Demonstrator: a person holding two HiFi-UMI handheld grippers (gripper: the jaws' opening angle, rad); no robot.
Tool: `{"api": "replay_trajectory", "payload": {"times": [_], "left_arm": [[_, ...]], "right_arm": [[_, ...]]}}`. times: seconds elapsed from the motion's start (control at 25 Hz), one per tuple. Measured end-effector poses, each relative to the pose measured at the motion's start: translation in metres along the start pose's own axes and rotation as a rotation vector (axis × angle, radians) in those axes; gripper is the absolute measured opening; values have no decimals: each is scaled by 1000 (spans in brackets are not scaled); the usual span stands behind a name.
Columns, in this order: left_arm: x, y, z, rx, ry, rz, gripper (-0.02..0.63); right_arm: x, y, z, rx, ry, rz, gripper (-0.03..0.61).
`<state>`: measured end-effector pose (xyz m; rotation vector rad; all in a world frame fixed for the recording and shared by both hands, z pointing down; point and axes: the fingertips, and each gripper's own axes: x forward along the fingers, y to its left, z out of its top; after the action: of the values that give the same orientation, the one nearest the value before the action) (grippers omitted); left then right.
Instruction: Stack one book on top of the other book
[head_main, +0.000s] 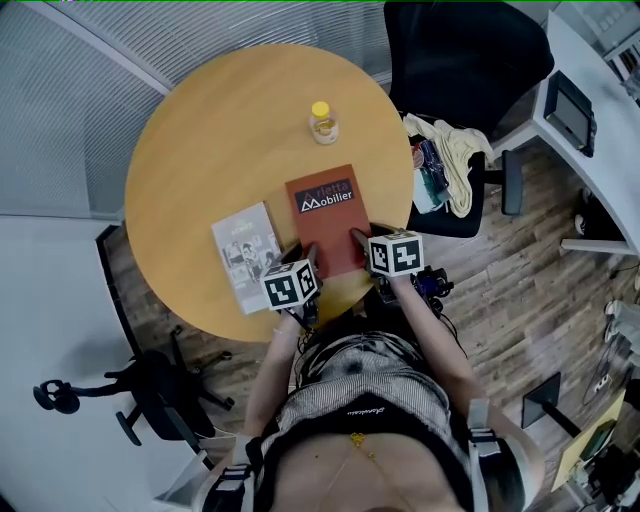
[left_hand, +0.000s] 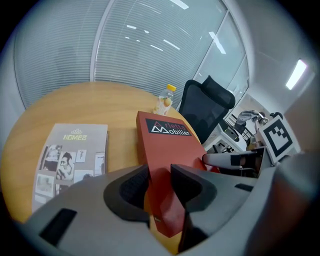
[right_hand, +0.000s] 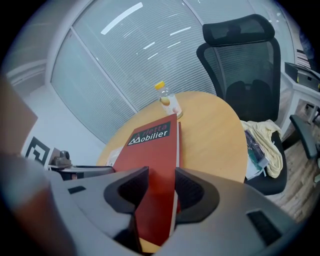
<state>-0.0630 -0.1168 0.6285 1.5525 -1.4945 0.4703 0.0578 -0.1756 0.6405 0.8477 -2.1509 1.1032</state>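
stack not done | we see left gripper (head_main: 312, 260), right gripper (head_main: 358, 238) both clamped on red book (head_main: 325, 215) near edge | grey book (head_main: 247, 255) flat on table (head_main: 200, 150) just beside, uncovered | todo: red onto grey

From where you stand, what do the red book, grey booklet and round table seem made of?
The red book looks like paper pages in a matte card cover; pale page edges show along its side. The grey booklet seems thin printed paper, photos on its cover. The round table is wood or wood-look laminate: smooth, warm tan top.
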Motion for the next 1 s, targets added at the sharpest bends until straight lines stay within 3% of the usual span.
{"api": "replay_trajectory", "payload": {"times": [1.0], "left_arm": [[-60,-48,33,7,-147,-13,141]], "right_arm": [[-74,22,35,-44,-109,21,175]]}}
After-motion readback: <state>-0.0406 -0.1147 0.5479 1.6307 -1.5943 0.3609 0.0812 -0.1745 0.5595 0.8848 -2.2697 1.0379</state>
